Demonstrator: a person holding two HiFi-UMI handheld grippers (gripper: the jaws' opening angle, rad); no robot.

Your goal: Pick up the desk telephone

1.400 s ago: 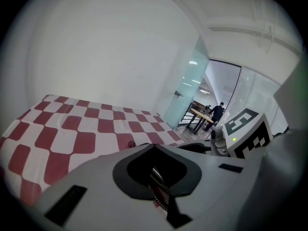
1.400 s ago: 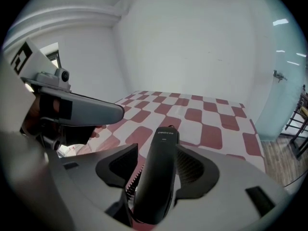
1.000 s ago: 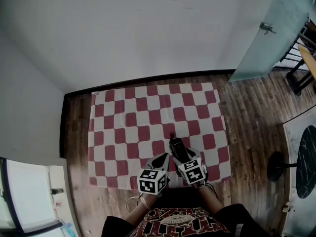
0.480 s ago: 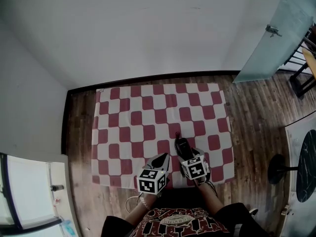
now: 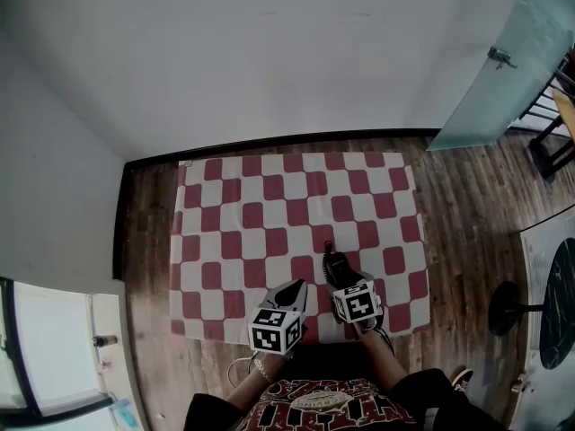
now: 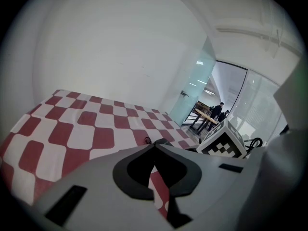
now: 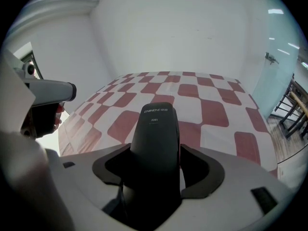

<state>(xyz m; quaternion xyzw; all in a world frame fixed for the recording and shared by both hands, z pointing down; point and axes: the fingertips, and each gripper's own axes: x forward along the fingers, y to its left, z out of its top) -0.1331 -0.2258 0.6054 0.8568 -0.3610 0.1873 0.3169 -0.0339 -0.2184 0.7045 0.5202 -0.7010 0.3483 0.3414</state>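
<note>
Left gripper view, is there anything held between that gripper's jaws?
No, the left gripper has its jaws closed tip to tip with nothing between them, only the checkered cloth beyond.

The head view looks steeply down from high above the checkered cloth [image 5: 296, 214] on the wooden floor [image 5: 467, 205], with the left claw [image 5: 290, 292] and right claw [image 5: 338, 275] at lower middle. Both gripper views sit low and close over that cloth, facing the white wall [image 5: 269, 61]. The right one has the handset [image 7: 156, 138] close up. All three share the glass door [image 5: 512, 61], at the right.
</note>
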